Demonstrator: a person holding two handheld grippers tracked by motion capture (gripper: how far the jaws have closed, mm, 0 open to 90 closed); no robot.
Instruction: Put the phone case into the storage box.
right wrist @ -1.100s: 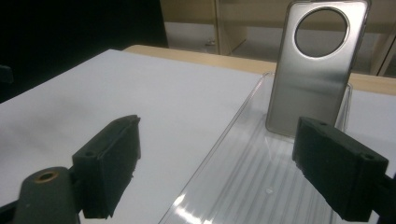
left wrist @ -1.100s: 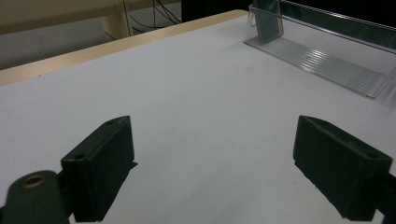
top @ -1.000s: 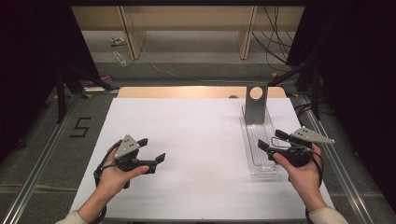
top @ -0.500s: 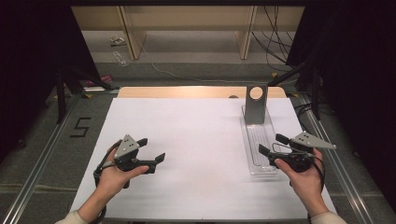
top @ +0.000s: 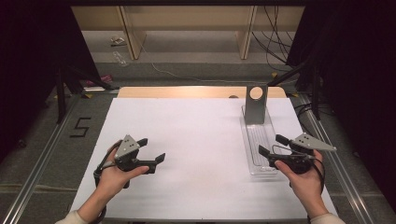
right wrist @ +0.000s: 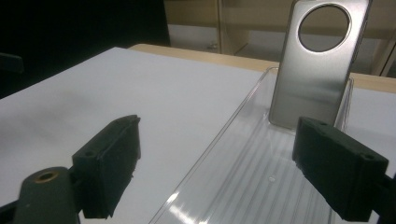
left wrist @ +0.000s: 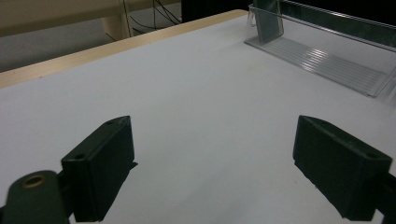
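Right gripper [top: 271, 145] held low over the near end of a clear ribbed plastic tray [top: 256, 140], jaws spread wide, nothing between them. In the right gripper view, same gripper [right wrist: 215, 175]: one black jaw over white table cover at 8 o'clock, the other over the tray floor at 4 o'clock, ribbed tray [right wrist: 261, 186] running away between them.

Flat grey metal plate with a round hole [top: 256, 103] standing upright at the tray's far end, at 12 o'clock from the right gripper, well apart from the jaws. Right gripper view: plate [right wrist: 313, 70] leaning slightly back against the tray's end wall, hole near its top, lower edge resting in the tray.

Left gripper [top: 152, 150] at 9 o'clock from the tray, well apart, above bare white sheet-covered table [top: 187, 126]. Jaws spread, empty. Left gripper view: left gripper [left wrist: 212, 168] over plain white surface; tray [left wrist: 322, 60] and plate [left wrist: 267, 21] at 1 o'clock, far off.

Person's hands wrapped round both gripper handles, forearms entering from 6 o'clock. Pale wooden table edge [top: 196, 91] along the far side at 12 o'clock.
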